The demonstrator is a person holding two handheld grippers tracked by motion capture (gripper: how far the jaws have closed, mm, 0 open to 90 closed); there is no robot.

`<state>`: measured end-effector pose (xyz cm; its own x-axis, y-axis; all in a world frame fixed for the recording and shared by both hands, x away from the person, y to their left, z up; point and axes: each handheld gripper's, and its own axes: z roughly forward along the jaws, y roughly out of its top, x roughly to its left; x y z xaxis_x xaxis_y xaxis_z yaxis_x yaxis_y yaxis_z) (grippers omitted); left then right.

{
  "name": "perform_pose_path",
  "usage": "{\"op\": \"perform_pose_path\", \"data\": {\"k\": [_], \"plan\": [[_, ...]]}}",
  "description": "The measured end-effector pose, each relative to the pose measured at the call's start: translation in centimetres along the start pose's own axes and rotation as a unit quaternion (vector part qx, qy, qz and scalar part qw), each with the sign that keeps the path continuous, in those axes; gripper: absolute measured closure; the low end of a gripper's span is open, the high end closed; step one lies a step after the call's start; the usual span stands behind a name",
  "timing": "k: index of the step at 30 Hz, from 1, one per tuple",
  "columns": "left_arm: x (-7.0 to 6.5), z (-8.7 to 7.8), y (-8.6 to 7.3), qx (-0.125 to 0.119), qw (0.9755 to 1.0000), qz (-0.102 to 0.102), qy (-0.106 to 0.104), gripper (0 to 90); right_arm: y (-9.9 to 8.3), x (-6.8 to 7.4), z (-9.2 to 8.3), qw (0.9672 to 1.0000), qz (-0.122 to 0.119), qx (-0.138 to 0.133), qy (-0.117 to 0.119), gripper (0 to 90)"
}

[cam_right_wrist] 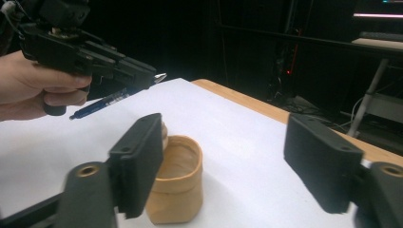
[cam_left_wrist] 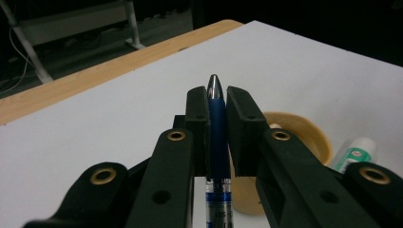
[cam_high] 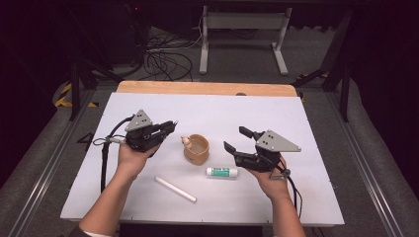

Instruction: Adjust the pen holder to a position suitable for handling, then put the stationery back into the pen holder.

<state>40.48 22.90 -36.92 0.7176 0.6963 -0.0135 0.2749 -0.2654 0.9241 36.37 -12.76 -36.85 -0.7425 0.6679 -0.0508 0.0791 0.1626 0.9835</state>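
Note:
My left gripper (cam_high: 170, 126) is held above the table's left half, shut on a blue pen (cam_left_wrist: 217, 123) whose silver tip sticks out past the pads. To its right a tan cup (cam_high: 196, 150) stands upright on the white table (cam_high: 222, 111). My right gripper (cam_high: 236, 138) hovers to the right of the cup, open with nothing between its jaws. In the right gripper view the cup (cam_right_wrist: 177, 183) sits low, just beyond the left pad, and farther off the left gripper (cam_right_wrist: 142, 72) holds the pen (cam_right_wrist: 102, 103) level above the table.
A green-and-white tube (cam_high: 222, 172) lies in front of the cup, close to my right gripper. A white stick (cam_high: 175, 189) lies slantwise near the front edge. A wooden strip (cam_high: 207, 88) borders the table's far side, with a metal stand and cables beyond.

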Motion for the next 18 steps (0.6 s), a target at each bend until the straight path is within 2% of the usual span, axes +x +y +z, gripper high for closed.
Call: {"op": "perform_pose_path", "data": {"k": [8, 10, 12, 18], "plan": [[-1.5, -0.9, 0.9, -0.031, 0.9992, 0.003, -0.025, 80.2, 0.0, 0.9, 0.8, 0.9997, 0.001, -0.008, 0.023, 38.9], [-1.9, -1.1, 1.0, -0.043, 0.9981, -0.002, -0.043, 80.2, 0.0, 1.0, 1.0, 0.9996, 0.004, -0.010, 0.027, 38.3], [-2.3, -1.1, 1.2, -0.051, 0.9972, 0.003, -0.055, 80.2, 0.0, 1.2, 1.2, 0.9994, 0.007, -0.010, 0.033, 35.8], [-3.6, -1.2, 1.5, -0.070, 0.9946, 0.017, -0.075, 80.1, -0.1, 1.9, 2.0, 0.9985, 0.011, -0.009, 0.053, 34.1]]}}
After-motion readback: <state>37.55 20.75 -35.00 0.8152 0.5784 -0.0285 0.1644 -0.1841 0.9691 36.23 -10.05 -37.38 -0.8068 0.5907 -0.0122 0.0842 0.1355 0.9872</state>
